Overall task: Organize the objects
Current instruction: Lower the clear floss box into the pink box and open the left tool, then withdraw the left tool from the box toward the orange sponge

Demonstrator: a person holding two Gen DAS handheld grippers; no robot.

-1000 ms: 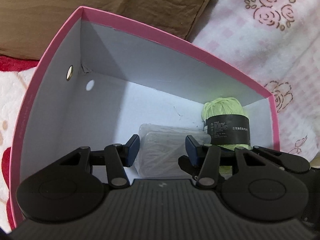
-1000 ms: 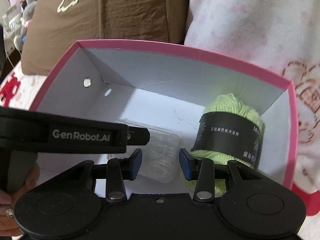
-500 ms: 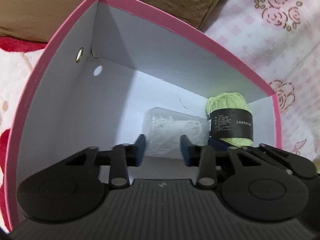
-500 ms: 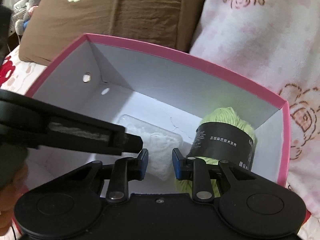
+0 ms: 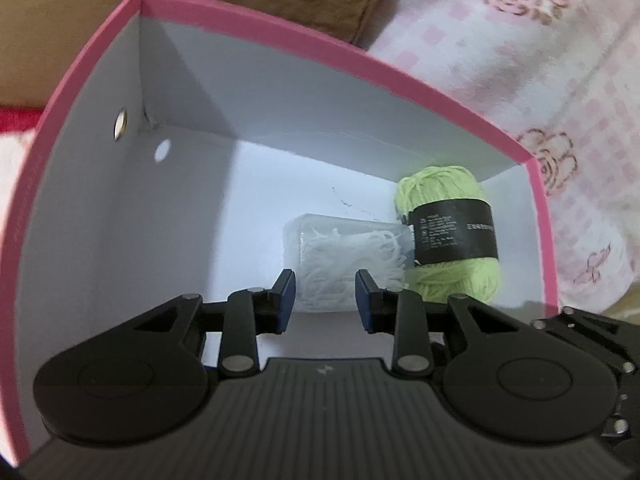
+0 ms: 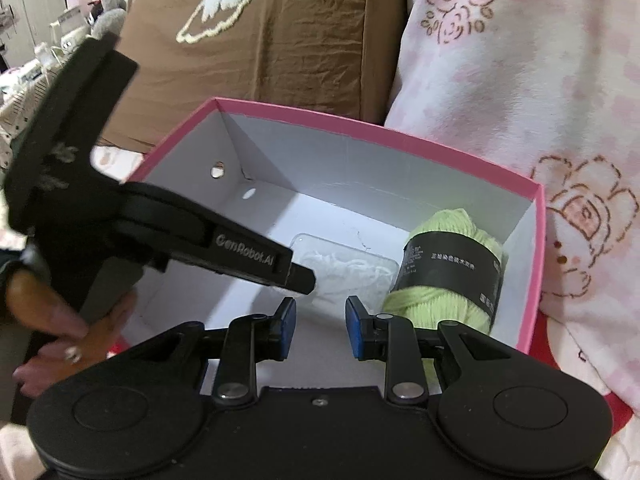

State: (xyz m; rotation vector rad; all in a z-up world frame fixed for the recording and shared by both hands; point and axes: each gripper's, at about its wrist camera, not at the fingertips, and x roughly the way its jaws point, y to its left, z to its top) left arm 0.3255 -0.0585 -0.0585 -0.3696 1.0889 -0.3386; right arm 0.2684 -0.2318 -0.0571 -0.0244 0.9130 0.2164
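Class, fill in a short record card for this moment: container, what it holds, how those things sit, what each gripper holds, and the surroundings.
Container: pink box, white inside, open top
Contents: green yarn ball with black label; clear plastic case of white pieces
Arrangement: yarn at the right end, case beside it on the floor of the box
Left gripper: jaws narrow, nothing between them
Right gripper: jaws narrow, nothing between them
Surroundings: brown cushion, pink floral blanket
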